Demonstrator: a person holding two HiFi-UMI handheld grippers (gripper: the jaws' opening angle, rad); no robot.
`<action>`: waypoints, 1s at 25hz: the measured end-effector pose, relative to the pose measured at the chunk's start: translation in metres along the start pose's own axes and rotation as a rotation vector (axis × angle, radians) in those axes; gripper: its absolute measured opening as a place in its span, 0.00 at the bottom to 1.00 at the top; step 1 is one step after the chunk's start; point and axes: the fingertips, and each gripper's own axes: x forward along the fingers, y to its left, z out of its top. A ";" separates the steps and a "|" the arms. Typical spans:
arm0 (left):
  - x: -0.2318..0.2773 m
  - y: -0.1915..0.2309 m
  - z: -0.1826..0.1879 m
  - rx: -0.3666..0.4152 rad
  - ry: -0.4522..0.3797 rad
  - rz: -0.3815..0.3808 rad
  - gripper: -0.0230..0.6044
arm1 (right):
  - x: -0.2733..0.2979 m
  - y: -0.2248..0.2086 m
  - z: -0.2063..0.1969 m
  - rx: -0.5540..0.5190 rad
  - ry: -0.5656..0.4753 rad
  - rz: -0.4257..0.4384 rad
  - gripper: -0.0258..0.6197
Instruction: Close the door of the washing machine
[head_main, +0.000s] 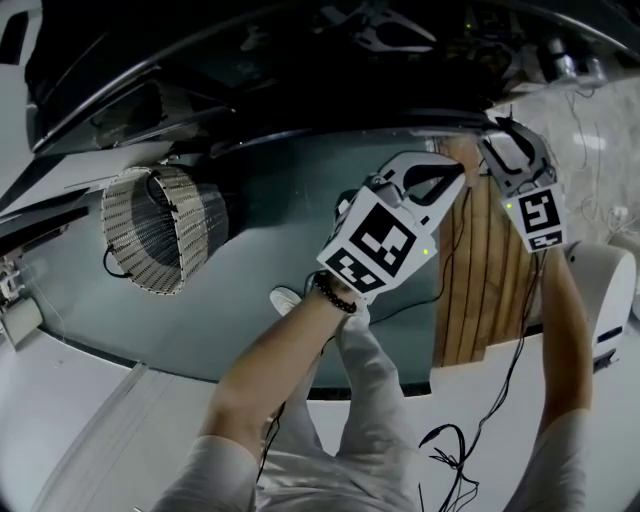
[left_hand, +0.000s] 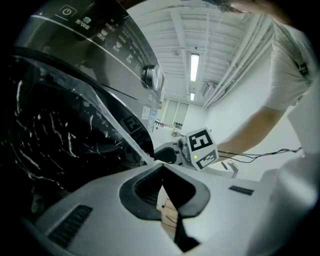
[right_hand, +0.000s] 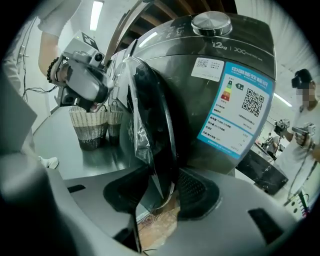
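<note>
The dark grey washing machine (right_hand: 215, 75) fills the right gripper view, its round black door (right_hand: 155, 125) swung out and wrapped in clear film. The door's edge stands between the jaws of my right gripper (right_hand: 160, 192); the pads (right_hand: 197, 192) are spread, with a gap on the left side. My left gripper (left_hand: 162, 172) is shut with nothing in it, close beside the door (left_hand: 60, 135) under the control panel (left_hand: 115, 45). In the head view the left gripper (head_main: 455, 180) and right gripper (head_main: 510, 140) sit side by side at the machine (head_main: 300, 90).
A wicker basket (head_main: 160, 225) stands on the grey platform (head_main: 250, 330) left of the machine, also in the right gripper view as wicker basket (right_hand: 92, 127). Wooden boards (head_main: 480, 290) and cables (head_main: 450, 450) lie below. A person (right_hand: 300, 135) stands far right.
</note>
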 end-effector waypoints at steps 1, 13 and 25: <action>-0.001 0.002 0.001 -0.002 -0.003 0.003 0.04 | 0.000 0.000 0.000 0.004 0.002 -0.002 0.29; -0.012 0.008 0.005 -0.026 -0.032 -0.003 0.04 | 0.003 -0.003 0.000 0.048 0.059 -0.038 0.31; -0.033 0.011 0.005 -0.030 -0.038 0.006 0.04 | 0.009 -0.011 -0.001 0.092 0.067 -0.072 0.33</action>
